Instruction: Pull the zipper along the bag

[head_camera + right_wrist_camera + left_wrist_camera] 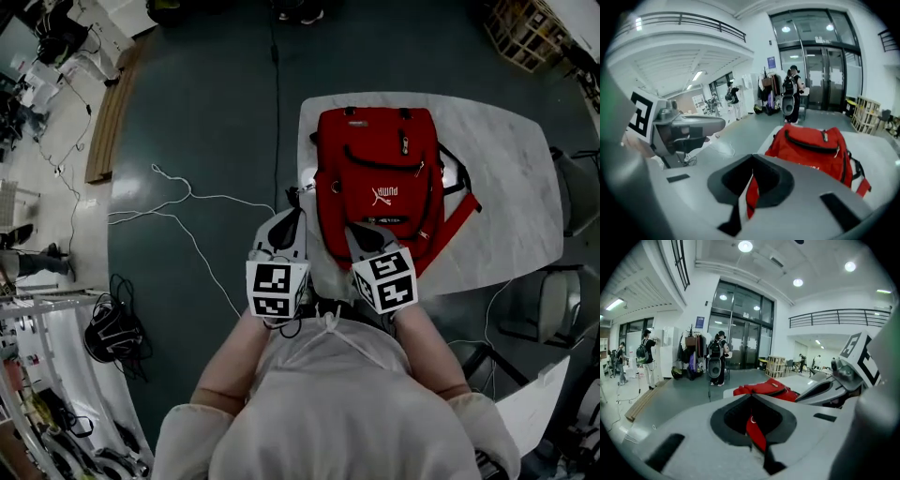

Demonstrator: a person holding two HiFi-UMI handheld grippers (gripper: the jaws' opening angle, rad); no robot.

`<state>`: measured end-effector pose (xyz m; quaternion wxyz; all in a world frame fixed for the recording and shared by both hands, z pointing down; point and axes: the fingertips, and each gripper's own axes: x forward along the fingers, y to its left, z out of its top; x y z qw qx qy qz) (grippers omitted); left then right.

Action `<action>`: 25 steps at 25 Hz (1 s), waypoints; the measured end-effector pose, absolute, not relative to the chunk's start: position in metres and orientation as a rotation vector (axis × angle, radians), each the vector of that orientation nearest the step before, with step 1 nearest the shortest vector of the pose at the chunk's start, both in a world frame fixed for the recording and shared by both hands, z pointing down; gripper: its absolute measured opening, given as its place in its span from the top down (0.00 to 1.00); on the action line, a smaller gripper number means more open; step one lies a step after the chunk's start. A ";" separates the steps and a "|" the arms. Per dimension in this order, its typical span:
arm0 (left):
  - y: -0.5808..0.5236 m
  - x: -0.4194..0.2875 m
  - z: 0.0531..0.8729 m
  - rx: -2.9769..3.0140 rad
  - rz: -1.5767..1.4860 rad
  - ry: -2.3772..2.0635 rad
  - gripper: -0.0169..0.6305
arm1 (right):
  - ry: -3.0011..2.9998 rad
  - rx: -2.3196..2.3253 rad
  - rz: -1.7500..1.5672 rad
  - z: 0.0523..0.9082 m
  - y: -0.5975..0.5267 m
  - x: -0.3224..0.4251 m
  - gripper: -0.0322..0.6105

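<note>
The left gripper (751, 396) has its jaws closed, tips meeting, and a red strip (757, 434) shows in the slit between them. Beyond them a red bag (763, 388) lies on the tabletop (802, 381), by its left edge. The right gripper (806, 395) juts in from the right. A person (717, 357) stands by glass doors (740, 333).

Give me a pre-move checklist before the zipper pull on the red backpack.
1. Red backpack flat on table: ok.
2. Left hand-held gripper open for grasp: not ok, jaws shut.
3. Right hand-held gripper open for grasp: not ok, jaws shut.
4. Zipper pull in sight: ok, on the backpack's far half.
5. Grip on zipper pull: not ok, neither gripper is at it.
6. Red strip in each jaw slit: cannot tell what it is.
</note>
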<state>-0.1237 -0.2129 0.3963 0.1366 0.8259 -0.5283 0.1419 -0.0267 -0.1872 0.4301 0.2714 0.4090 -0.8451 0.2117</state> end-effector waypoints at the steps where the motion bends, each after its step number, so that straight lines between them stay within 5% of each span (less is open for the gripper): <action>1: -0.214 -0.123 0.384 2.404 0.379 -1.534 0.94 | -2.297 1.119 0.526 0.418 -0.190 -0.029 0.91; 12: -0.210 -0.111 0.297 2.540 0.143 -1.449 0.94 | -2.582 1.304 0.240 0.299 -0.204 -0.040 0.91; 25: -0.206 -0.088 0.277 2.626 0.134 -1.430 0.94 | -2.608 1.339 0.177 0.284 -0.196 -0.027 0.91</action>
